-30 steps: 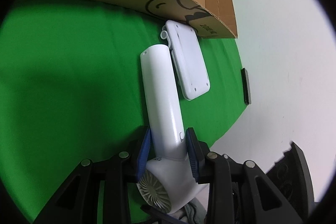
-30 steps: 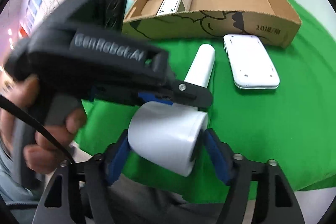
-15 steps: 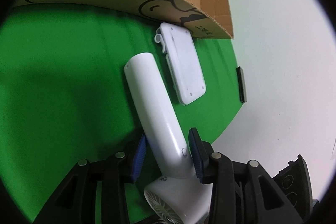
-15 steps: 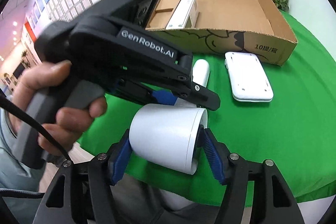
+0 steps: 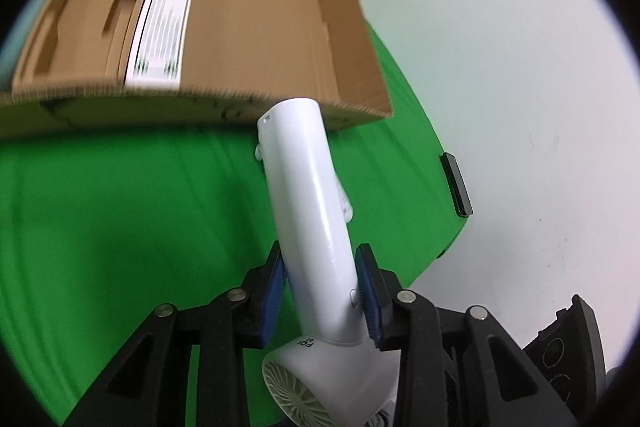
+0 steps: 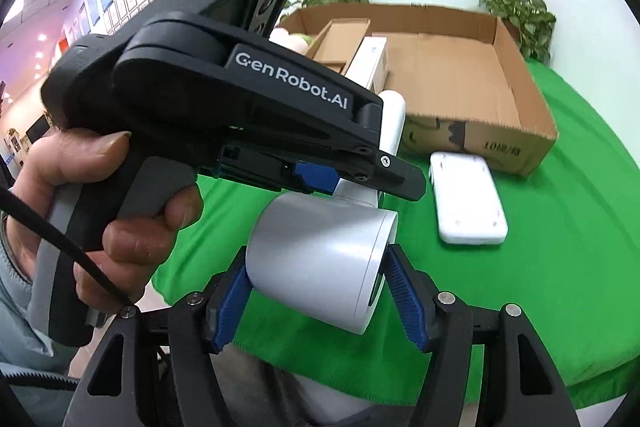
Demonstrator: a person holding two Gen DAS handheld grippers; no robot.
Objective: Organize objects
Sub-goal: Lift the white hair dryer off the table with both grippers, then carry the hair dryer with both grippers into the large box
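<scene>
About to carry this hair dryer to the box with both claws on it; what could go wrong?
1. Two claws, left claw on the handle and right claw on the barrel, could twist the hair dryer if they diverge.
2. The handle tip nears the cardboard box front wall and may catch.
3. The white device lies below.

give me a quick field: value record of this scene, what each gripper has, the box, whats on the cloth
held item: white hair dryer, carried by both grippers
left gripper: shut on the dryer's handle
right gripper: shut on the dryer's barrel
cardboard box: open, on the green cloth
in box: white carton, brown insert
on cloth: flat white device in front of the box
</scene>
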